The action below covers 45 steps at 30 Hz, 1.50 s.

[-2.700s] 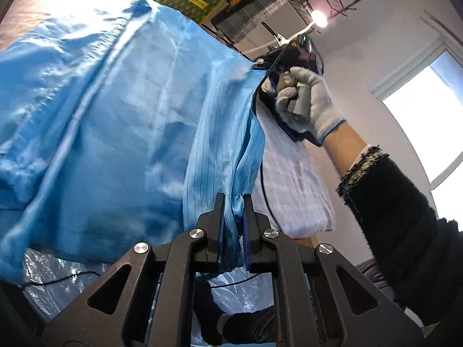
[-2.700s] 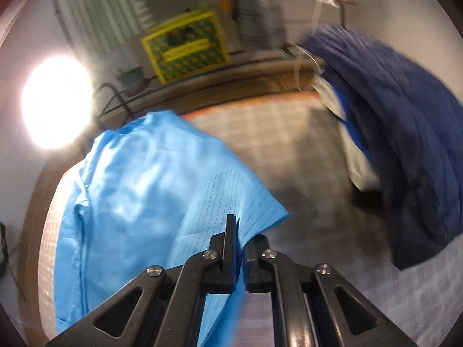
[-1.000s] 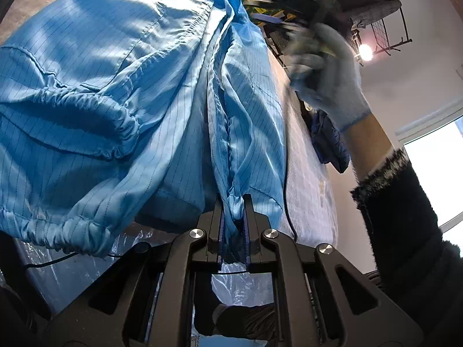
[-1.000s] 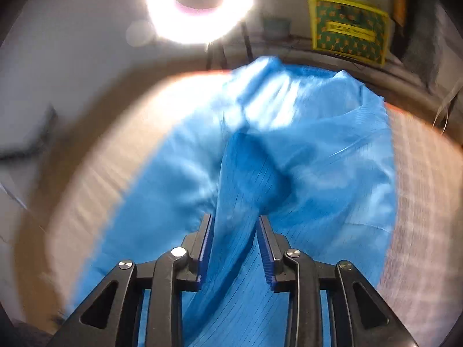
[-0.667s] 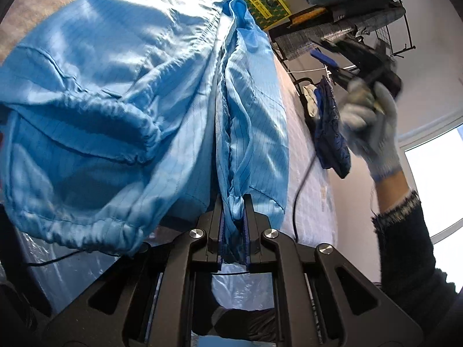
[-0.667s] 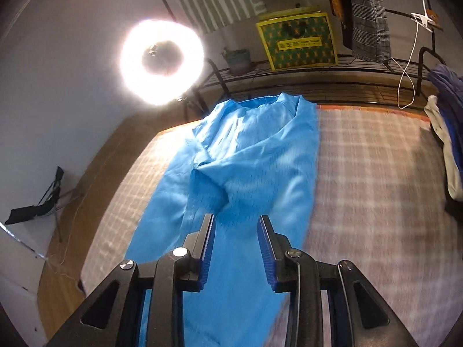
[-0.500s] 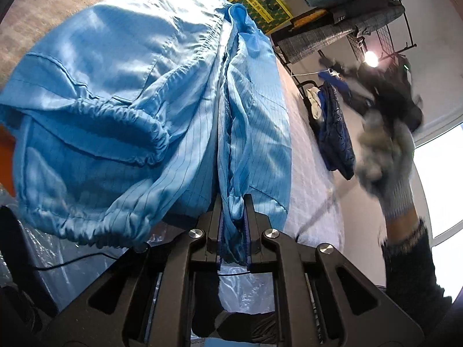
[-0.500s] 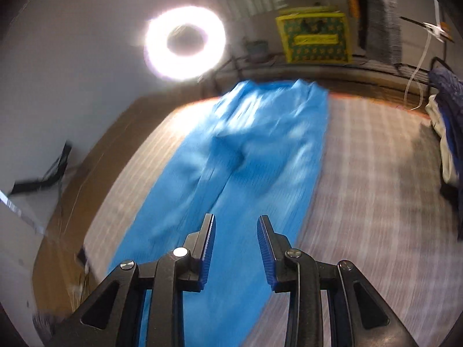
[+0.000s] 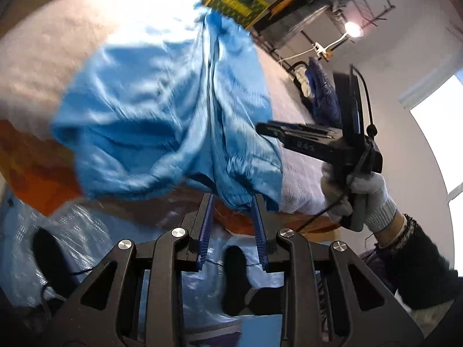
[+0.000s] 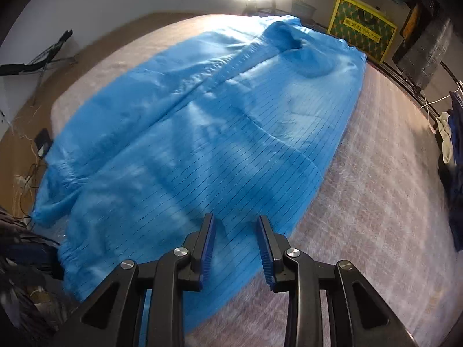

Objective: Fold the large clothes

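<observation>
**Blue garment laid out, both grippers free: between folds**

Blue garment lies lengthwise on the checked bed cover, folded roughly in half along its length; near hem hangs over the bed edge.

L gripper: jaws opening, hem bunch sits just above the gap, pads not pressing it. Looks like a release. R gripper: jaws partly open, nothing between them, hovers over the garment's near right edge; gloved hand carries it, seen from the L view.

Step, my read: lengthwise fold done, cloth let go. Next prob. a crosswise fold: both grippers need fresh grips on the near hem corners, lift, carry toward the far end. Slick fabric, may slide.
</observation>
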Tool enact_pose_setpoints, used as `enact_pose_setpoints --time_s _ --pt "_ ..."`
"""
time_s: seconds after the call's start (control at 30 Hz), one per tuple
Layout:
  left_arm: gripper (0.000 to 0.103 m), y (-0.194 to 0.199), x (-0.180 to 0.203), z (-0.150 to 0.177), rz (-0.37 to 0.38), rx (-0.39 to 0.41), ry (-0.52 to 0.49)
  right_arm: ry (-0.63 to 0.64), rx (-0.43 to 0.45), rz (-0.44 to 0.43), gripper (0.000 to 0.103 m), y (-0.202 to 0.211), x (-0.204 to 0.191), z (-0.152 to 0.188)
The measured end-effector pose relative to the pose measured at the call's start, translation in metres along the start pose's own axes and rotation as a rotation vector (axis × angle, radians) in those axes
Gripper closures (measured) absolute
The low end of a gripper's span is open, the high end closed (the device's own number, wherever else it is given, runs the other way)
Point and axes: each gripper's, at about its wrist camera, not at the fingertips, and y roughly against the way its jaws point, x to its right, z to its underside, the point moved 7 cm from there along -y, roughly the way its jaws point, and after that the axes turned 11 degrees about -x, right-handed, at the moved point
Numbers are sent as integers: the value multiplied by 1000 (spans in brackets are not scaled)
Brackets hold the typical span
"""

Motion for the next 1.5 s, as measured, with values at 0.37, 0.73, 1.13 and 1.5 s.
enact_pose_setpoints --time_s 0.37,0.73,1.13,1.5 --pt "78 16 -66 -80 -304 54 -60 40 96 -88 73 20 -63 11" --pt "78 -28 -68 -73 -285 -79 -142 104 73 -24 72 -7 -86 16" --pt "56 37 -131 -114 -169 -12 72 -311 133 -289 41 41 6 74" --pt "56 -5 -151 -112 46 -188 203 -486 123 -624 40 5 25 99"
